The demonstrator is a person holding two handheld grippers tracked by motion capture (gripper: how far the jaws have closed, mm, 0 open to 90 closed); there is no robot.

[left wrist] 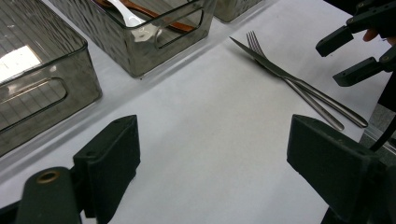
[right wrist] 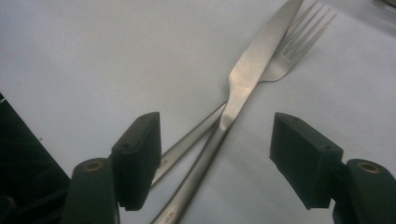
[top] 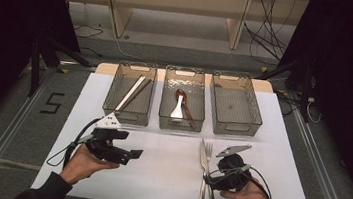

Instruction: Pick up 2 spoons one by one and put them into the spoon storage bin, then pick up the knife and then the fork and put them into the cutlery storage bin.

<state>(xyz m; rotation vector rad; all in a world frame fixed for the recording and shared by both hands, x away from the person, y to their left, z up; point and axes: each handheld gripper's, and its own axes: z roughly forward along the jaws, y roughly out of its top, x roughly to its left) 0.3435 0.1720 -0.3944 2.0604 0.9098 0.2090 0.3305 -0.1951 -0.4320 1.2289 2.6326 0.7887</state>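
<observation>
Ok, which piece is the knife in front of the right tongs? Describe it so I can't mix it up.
Start at the white table and find the empty right-hand bin; just in front of its left corner two steel pieces lie crossed. The knife is the left one at the tips, a smooth, flat, pointed blade, lying over the handle of the fork, which ends in separate tines.

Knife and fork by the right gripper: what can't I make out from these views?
- Knife and fork: handle ends cut off by the bottom edge in the right gripper view.
- Where the handles cross, which lies on top: blurred there.
- High view: the right gripper hides part of the handles.
</observation>
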